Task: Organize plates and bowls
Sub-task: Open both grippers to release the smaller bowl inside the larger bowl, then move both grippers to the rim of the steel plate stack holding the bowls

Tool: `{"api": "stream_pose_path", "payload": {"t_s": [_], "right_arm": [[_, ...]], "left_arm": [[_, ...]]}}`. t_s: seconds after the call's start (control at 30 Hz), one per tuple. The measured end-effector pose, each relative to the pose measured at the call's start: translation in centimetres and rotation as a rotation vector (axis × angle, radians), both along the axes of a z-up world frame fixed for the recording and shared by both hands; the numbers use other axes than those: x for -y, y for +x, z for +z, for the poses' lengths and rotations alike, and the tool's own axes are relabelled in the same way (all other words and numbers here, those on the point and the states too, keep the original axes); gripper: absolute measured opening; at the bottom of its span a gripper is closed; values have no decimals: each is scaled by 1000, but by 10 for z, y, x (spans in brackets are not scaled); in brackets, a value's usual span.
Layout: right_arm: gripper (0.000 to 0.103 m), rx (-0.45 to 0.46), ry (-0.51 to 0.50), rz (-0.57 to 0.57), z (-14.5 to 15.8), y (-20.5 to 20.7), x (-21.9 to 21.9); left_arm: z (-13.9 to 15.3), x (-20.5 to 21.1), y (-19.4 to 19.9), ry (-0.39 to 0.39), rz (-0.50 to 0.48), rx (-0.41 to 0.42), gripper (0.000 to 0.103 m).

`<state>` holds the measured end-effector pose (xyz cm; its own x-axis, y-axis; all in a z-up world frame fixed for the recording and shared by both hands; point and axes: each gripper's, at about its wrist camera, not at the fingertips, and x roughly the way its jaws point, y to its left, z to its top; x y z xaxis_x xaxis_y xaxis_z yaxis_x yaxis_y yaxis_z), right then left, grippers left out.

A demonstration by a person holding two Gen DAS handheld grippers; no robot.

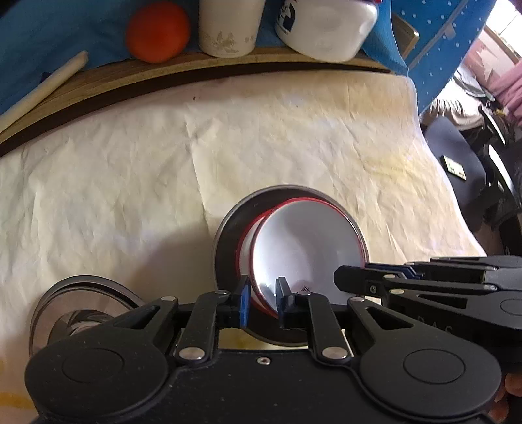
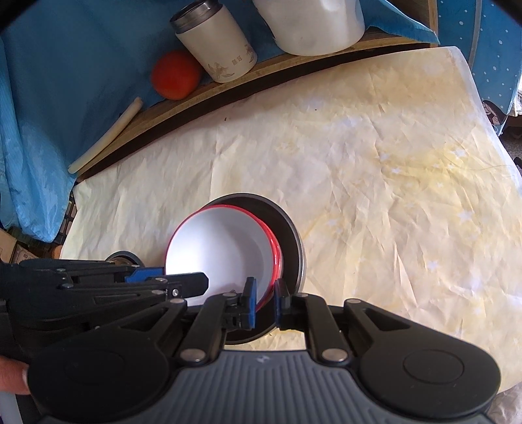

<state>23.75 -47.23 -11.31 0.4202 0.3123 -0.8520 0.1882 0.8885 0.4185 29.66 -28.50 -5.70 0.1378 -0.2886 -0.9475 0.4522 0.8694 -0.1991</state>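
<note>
A white bowl with a red rim [image 1: 303, 248] [image 2: 218, 248] sits inside a dark metal plate [image 1: 228, 234] [image 2: 292, 234] on the cream cloth. A second red rim shows just under the first. My left gripper [image 1: 263, 298] straddles the bowl's near rim, one blue pad outside and one inside, with a thin gap showing at the inner pad. It appears from the left in the right wrist view as the left gripper [image 2: 200, 282]. My right gripper [image 2: 266, 301] is shut on the rim on the opposite side, and enters the left wrist view as the right gripper [image 1: 342, 277].
A stack of steel dishes [image 1: 81, 293] [image 2: 124, 256] lies beside the plate. On the wooden ledge [image 1: 195, 70] at the back stand an orange fruit [image 1: 158, 31], a white canister [image 1: 228, 29], a white jug [image 1: 326, 29] and a pale stick [image 1: 42, 94]. The cloth ends at the right by a chair [image 1: 456, 156].
</note>
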Motion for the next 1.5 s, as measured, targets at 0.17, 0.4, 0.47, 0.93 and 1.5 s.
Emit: {"api": "stream_pose_path", "payload": {"t_s": [0.17,0.4,0.47,0.93,1.5], "right_arm": [[14,6,-6,10,2,3,-2],[15,7,-9,3,1,2,0],[15,8,-9,1,2,1,-1],[25,50,-6,-31,4,-7,2],[80,163,-40,-21,22,-38,13]], "left_arm": [[-7,-3,2,7,-6,-26,22],[-7,-5,3,-7,-3,-26,23],[-6,-6,2,-11,-2,-27,23],[1,-16,-3,-69,9,-20,36],[12,-66,-38,-183,107,73,90]]}}
